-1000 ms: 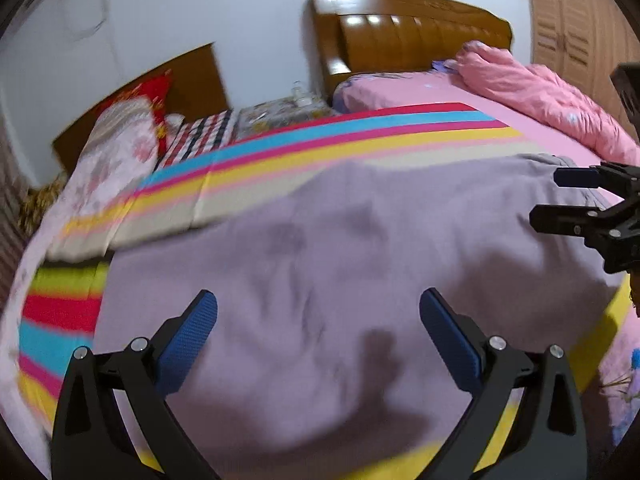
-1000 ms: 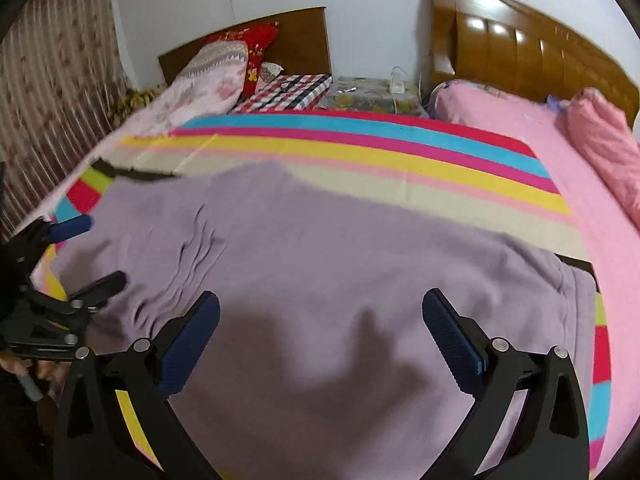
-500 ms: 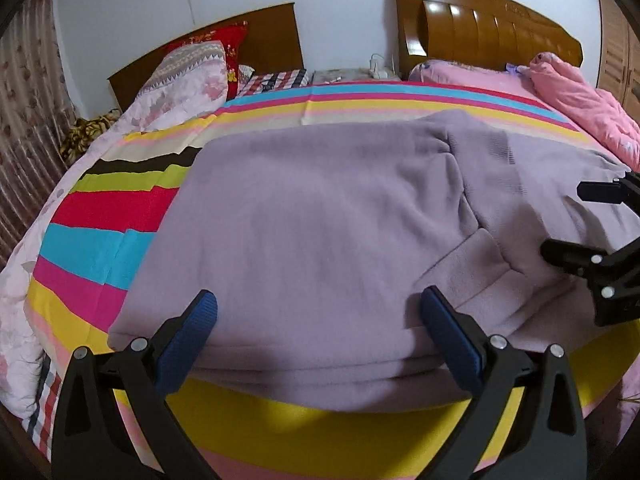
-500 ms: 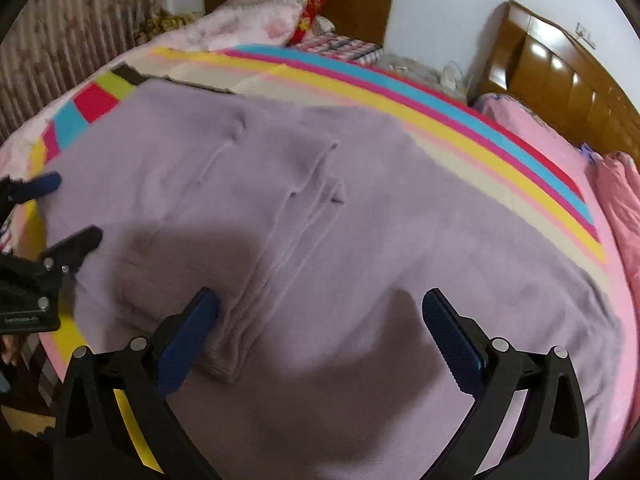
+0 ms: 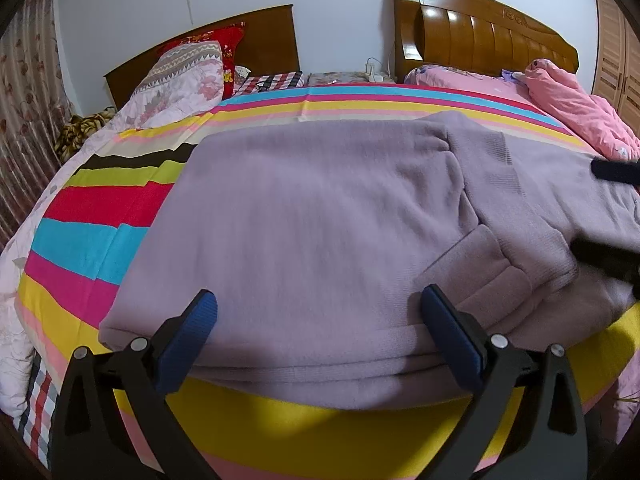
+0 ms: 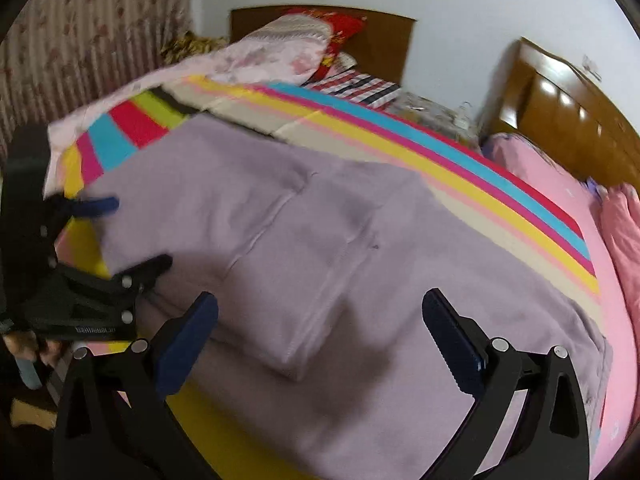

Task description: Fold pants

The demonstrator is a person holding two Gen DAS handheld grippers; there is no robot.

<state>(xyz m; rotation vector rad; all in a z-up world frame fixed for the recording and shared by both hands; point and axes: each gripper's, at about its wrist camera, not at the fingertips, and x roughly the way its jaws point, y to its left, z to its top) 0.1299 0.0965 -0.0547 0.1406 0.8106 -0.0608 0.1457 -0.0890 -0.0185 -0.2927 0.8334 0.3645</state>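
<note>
Lilac fleece pants (image 5: 312, 208) lie spread across the striped bedspread, with one layer folded over and a ribbed cuff (image 5: 484, 268) near the front edge. My left gripper (image 5: 318, 304) is open, hovering over the near hem of the pants with nothing between its fingers. In the right wrist view the same pants (image 6: 360, 240) show a folded flap ending near the bed's front. My right gripper (image 6: 320, 306) is open above that flap and holds nothing. The left gripper (image 6: 128, 234) appears at the pants' left end, and the right gripper (image 5: 608, 212) at their right end.
The striped bedspread (image 5: 92, 240) covers the bed to its front edge. A floral quilt (image 5: 180, 76) and red pillow (image 5: 224, 40) lie at the headboard. A second bed with a pink duvet (image 5: 572, 100) stands on the right, with a nightstand (image 5: 340, 78) between the beds. A curtain (image 6: 80, 40) hangs on the left.
Both views have swung and drawn back toward the bed's front edge, so the near hem of the pants now shows. Both grippers have stayed open and hold nothing.
</note>
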